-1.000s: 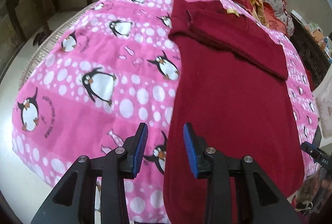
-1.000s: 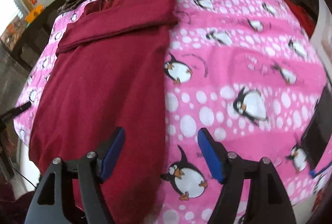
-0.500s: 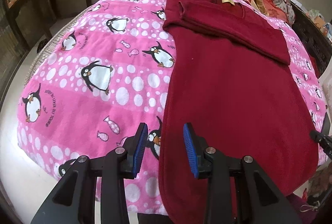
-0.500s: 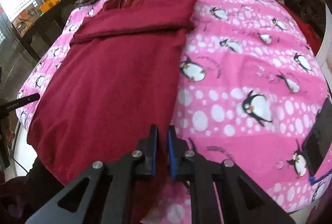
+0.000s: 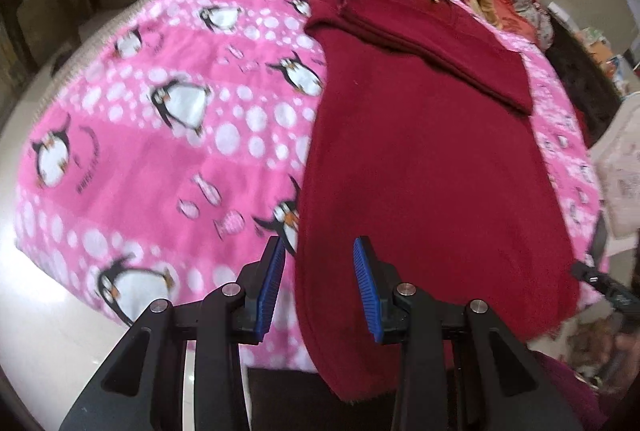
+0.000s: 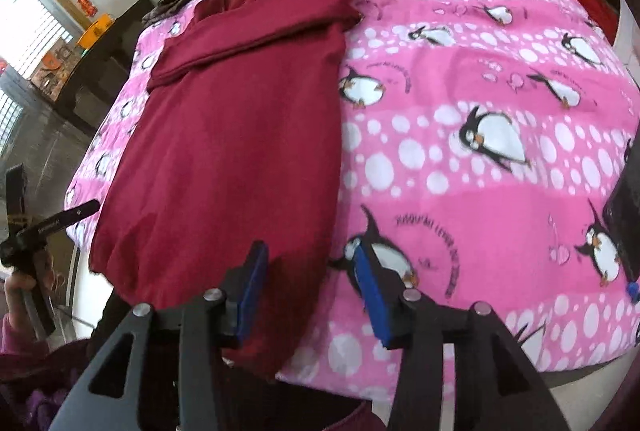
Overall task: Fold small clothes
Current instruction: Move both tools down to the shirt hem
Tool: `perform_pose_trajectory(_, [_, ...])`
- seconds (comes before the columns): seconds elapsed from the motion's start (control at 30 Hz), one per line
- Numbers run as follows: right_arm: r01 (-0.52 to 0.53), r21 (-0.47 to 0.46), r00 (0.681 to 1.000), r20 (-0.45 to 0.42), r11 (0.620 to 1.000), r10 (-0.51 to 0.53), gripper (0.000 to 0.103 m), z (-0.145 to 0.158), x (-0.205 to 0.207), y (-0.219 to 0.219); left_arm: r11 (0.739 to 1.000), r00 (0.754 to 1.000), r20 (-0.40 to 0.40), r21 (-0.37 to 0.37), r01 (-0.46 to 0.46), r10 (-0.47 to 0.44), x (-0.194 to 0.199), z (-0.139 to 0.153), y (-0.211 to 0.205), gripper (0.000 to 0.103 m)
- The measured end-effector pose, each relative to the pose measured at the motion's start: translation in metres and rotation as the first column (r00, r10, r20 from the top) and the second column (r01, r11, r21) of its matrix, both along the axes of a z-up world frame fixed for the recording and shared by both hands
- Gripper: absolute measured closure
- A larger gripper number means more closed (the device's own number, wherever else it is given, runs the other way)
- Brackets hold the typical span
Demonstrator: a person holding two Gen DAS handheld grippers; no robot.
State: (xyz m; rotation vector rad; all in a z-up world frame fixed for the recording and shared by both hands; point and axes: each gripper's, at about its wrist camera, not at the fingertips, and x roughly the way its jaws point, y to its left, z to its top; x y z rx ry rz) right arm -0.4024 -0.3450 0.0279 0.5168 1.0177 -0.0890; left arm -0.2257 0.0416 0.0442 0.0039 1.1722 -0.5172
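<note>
Maroon garment (image 5: 432, 167): soft, limp, overhangs bed (image 5: 160, 159) near edge | I'd pinch hem corners | left gripper (image 5: 319, 287), right gripper (image 6: 310, 291): both open, holding nothing.

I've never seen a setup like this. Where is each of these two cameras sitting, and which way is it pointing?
Left wrist: rides on the left gripper, looking forward over the near left edge of the maroon garment; its two open fingers show.
Right wrist: rides on the right gripper, looking forward over the garment's near right edge; its open fingers show, plus the person's other hand at far left.
Shared: the same garment, sleeves folded across the top, on the pink penguin blanket.
</note>
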Motion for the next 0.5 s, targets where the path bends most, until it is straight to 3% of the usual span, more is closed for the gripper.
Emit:
perform_pose_trajectory(0.2, [-0.026, 0.057, 0.999, 0.029, 0.998, 0.025, 0.042, -0.008, -0.007, 0.006, 1.0, 0.999, -0.053, -0.004, -0.012, 0.012, -0.008, -0.009, 0.009, 0.088])
perform_pose_trajectory(0.33, [-0.096, 0.088, 0.995, 0.046, 0.992, 0.092, 0.042, -0.006, -0.002, 0.015, 0.998, 0.991, -0.133, -0.056, 0.002, -0.009, -0.013, -0.02, 0.008, 0.088])
perform_pose_trajectory(0.5, [-0.17, 0.057, 0.985, 0.051, 0.984, 0.167, 0.042, -0.009, 0.009, 0.03, 1.0, 0.994, -0.106, -0.011, 0.027, -0.028, -0.011, -0.019, -0.004, 0.088])
